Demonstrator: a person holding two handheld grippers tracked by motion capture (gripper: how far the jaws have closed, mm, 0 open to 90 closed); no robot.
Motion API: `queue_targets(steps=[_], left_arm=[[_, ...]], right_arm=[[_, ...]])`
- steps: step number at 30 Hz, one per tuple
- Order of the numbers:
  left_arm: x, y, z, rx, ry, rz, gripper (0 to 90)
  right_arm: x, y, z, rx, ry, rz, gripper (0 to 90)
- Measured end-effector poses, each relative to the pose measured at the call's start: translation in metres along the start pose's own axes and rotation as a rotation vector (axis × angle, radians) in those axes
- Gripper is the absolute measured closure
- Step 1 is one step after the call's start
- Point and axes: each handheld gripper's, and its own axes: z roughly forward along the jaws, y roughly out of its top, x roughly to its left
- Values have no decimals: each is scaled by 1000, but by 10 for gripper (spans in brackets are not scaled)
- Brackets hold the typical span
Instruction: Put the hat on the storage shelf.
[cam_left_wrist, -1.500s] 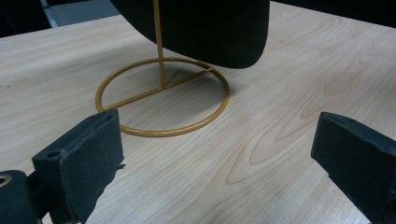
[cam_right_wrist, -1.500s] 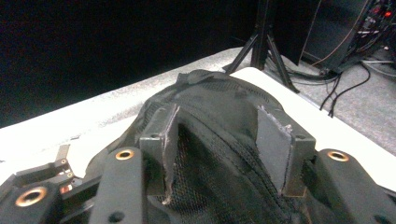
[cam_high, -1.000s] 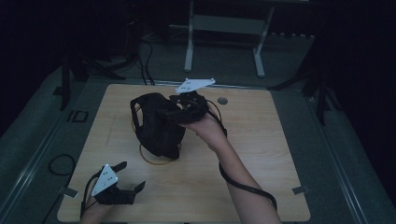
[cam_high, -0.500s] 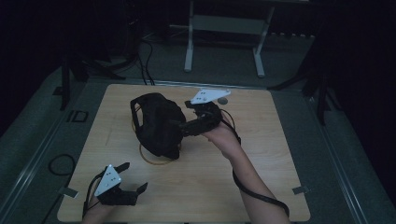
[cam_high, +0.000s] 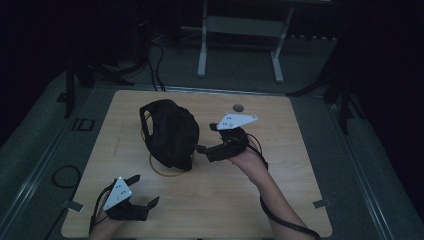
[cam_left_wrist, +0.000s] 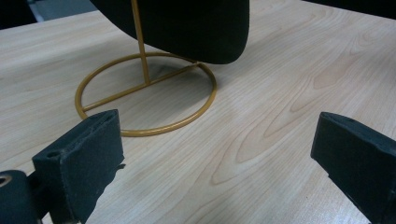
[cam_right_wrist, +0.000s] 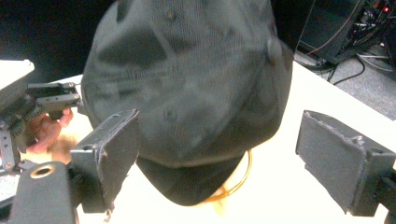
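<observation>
1. Black cap (cam_high: 169, 132) perched on a gold wire stand (cam_high: 167, 170), left of the bench's middle, nearer the far edge than the near one.
2. Right gripper (cam_high: 202, 149) just beside the cap's right side, jaws spread wide after just opening, nothing between them; pads clear of the fabric.
3. Left gripper (cam_high: 145, 192) near the bench's near-left corner, well apart from the stand, jaws wide apart and empty.
4. Seen in the left gripper view: stand's ring base (cam_left_wrist: 144, 95), its cross bar and upright rod, with the cap's lower edge (cam_left_wrist: 196, 28) hanging above the ring.
5. Seen in the right gripper view: cap's mesh panels, stitched seams and eyelets (cam_right_wrist: 187, 88), plus the other gripper and a hand at the left edge.
6. No readable lettering on cap or grippers.
7. Bench (cam_high: 300, 165) of pale wood grain, with a small round hole (cam_high: 238, 107) by the far edge; dim room, grey floor, a metal frame (cam_high: 240, 40) and cables beyond.
</observation>
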Motion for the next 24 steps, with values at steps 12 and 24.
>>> queue_targets(steps=[12, 24], left_arm=[[3, -2, 0, -2, -7, -25, 29], [3, -2, 1, -6, -17, -37, 29]], right_arm=[[3, -49, 2, -8, 13, 36, 135], [2, -91, 6, 35, 28, 60, 134]])
